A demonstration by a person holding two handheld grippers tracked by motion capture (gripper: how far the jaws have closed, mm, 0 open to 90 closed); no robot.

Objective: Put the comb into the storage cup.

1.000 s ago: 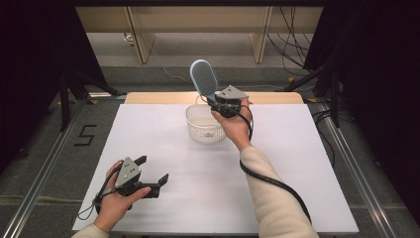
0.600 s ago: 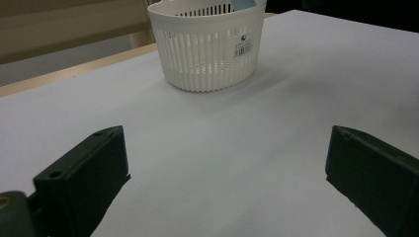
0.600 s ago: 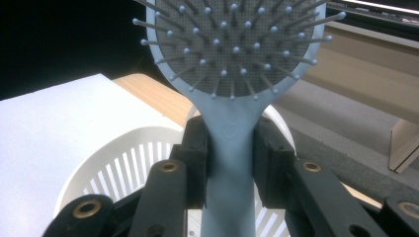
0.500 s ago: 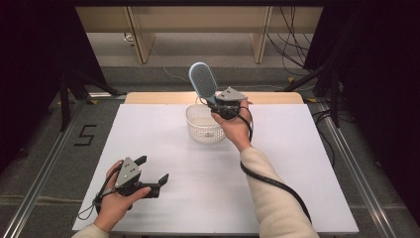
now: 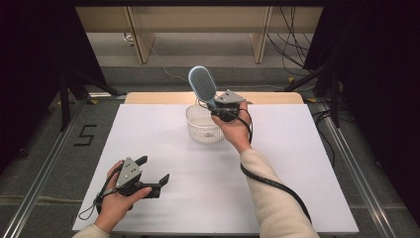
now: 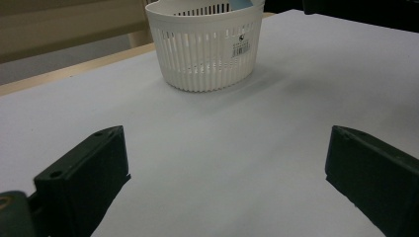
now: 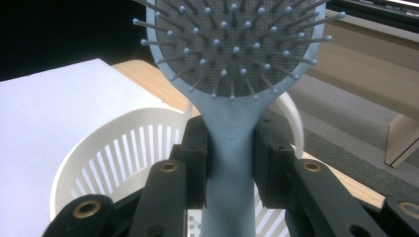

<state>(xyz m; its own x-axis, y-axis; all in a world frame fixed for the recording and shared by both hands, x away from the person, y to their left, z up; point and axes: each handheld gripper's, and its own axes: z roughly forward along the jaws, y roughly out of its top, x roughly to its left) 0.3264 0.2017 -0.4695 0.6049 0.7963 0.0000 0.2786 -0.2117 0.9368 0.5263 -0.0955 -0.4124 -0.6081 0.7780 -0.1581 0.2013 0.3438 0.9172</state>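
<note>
R gripper (image 5: pixel 218 105) pinching handle of pale blue hairbrush (image 5: pixel 202 84), brush held up above white basket (image 5: pixel 203 124) at far-centre of table (image 5: pixel 297 163), L gripper (image 5: pixel 151 171) spread w/ nothing between jaws, resting near front-left edge

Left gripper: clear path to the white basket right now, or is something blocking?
Probably yes. The left gripper has open jaws and bare table between it and the white basket. The right gripper holds the hairbrush above the basket's far side, so the near wall looks free.
</note>
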